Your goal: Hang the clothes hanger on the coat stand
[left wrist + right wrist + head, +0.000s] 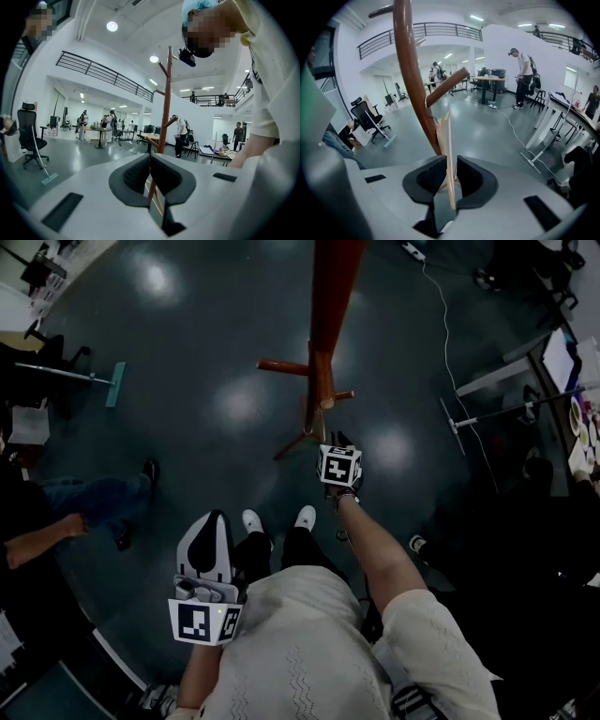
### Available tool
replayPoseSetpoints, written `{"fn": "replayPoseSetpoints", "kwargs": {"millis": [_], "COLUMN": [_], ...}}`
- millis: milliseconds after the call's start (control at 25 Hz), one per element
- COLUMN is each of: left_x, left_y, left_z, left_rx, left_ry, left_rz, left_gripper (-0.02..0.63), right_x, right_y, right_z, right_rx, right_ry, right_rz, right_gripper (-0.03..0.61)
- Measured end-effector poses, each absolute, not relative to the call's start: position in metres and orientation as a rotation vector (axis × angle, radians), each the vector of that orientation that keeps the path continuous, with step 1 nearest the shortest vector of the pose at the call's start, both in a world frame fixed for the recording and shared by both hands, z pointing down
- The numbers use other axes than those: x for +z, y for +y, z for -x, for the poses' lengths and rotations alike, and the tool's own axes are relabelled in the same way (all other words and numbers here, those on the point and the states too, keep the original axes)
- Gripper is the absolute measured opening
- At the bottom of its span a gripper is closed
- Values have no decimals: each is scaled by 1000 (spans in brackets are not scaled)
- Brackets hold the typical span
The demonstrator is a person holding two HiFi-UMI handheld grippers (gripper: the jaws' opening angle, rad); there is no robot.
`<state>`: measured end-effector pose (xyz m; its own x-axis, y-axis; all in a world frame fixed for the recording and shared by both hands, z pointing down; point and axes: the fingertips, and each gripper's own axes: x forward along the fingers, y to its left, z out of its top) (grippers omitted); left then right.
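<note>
The right gripper (448, 172) is clamping the wooden hanger (446, 150) edge-on and upright, just right of the coat stand (410, 70) pole and beneath its slanting peg (447, 85). The left gripper (150, 162), jaws together on nothing, is hanging farther back.

No legible text, nos., brands or labels in any view. Only coded signs show: b/w sq. block patterns w/o letters. One set is on the left marker cube (204, 622) of the left tool (214, 519), approx. 7 o'clock in head view. The other is on the right marker cube (339, 465) of the right tool (336, 439), just off centre toward 1 o'clock. Neither pattern reads as a word or no.
</note>
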<state>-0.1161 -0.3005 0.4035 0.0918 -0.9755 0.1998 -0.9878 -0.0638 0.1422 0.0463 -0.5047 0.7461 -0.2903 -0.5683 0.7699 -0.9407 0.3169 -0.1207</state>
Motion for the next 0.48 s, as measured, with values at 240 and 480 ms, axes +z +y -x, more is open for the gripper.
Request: {"fn": "replayPoseSetpoints", "kwargs": {"millis": [240, 480], "left_x": [393, 378], "left_y": [-304, -311], "left_z": [96, 85], "left_rx": [31, -38], "left_ry": [-1903, -1809], "left_rz": [-2228, -2349], "left_gripper": [12, 12], "right_x": [658, 541], "right_y": [-494, -466], "right_z": [-74, -110], "right_rx": [751, 588], "right_ry": [-2157, -2327], "right_rz": [-1297, -1382], "right_gripper": [45, 18]}}
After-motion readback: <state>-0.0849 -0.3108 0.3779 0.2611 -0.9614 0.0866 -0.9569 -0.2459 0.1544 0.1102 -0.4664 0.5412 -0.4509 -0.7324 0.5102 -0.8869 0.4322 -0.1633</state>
